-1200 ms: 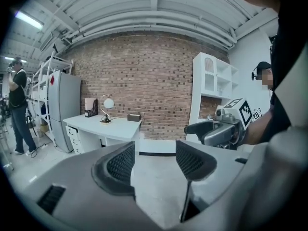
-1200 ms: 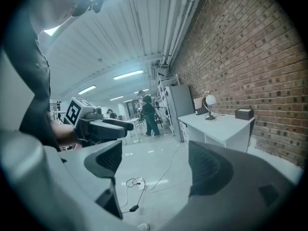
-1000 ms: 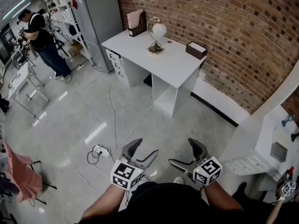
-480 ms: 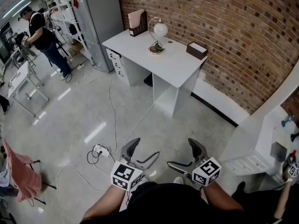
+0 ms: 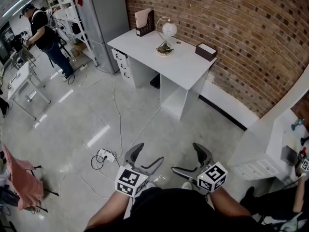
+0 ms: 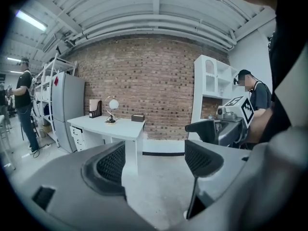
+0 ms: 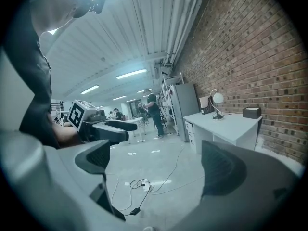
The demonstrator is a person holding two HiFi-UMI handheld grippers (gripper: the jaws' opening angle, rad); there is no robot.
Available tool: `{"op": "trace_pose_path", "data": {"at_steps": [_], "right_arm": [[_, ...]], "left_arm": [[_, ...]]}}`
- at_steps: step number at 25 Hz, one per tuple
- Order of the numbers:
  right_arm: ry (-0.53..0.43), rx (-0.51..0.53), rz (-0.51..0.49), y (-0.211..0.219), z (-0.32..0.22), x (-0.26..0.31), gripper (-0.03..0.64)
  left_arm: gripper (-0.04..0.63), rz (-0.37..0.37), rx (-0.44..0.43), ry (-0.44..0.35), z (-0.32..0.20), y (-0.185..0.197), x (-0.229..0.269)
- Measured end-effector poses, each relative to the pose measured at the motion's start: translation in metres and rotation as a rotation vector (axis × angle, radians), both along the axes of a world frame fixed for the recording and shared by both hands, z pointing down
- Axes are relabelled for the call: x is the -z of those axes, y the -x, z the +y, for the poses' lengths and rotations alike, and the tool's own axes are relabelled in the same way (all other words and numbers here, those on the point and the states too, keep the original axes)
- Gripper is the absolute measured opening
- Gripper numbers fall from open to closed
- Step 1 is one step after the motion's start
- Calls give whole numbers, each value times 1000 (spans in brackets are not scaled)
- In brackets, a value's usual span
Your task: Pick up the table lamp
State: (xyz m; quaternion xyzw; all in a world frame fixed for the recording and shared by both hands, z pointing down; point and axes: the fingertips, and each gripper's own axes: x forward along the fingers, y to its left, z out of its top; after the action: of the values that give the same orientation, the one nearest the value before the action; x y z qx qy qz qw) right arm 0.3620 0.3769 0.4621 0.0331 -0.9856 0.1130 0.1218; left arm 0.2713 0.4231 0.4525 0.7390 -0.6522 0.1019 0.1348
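Observation:
The table lamp (image 5: pixel 167 33), a white globe on a curved metal stem, stands upright on the white desk (image 5: pixel 181 69) against the brick wall, far ahead of me. It also shows small in the left gripper view as the lamp (image 6: pixel 112 109) and in the right gripper view as the lamp (image 7: pixel 216 101). My left gripper (image 5: pixel 150 153) and right gripper (image 5: pixel 185 157) hang side by side over the floor, well short of the desk. Both stand open with nothing between the jaws, as the left gripper (image 6: pixel 156 160) and right gripper (image 7: pixel 156 162) show in their own views.
A dark box (image 5: pixel 206 51) and a file holder (image 5: pixel 143 22) share the desk with the lamp. A grey cabinet (image 5: pixel 99 23) stands left of the desk. A power strip with cables (image 5: pixel 105 156) lies on the floor near my left gripper. A person (image 5: pixel 43 33) works far left; white shelving (image 5: pixel 270 144) stands right.
Both grippers' jaws have spread a little wider. The grippers have crept forward over the floor, and the desk sits slightly further right in the head view.

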Motion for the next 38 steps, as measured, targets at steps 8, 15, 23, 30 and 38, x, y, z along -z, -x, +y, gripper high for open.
{"op": "trace_pose_path", "data": {"at_steps": [8,15,23,30,38], "right_arm": [[32,-17,-8,39,25,-4,594],[62,-15,13,64,52,-15,594],[76,-7,37,78,45,-23,591],[90,-19,11,99,0,-24,591],[92,-34,-26,145,-84,-14,588]], "left_arm": [[373,-17,-21,23,31,32,-7],[373,2,-36,52,50,54,-25],[373,35,-51,56,35,63,-35],[373,26,-61,64,-2,80,-35],[373,8,-67,72,-82,122,-27]]}}
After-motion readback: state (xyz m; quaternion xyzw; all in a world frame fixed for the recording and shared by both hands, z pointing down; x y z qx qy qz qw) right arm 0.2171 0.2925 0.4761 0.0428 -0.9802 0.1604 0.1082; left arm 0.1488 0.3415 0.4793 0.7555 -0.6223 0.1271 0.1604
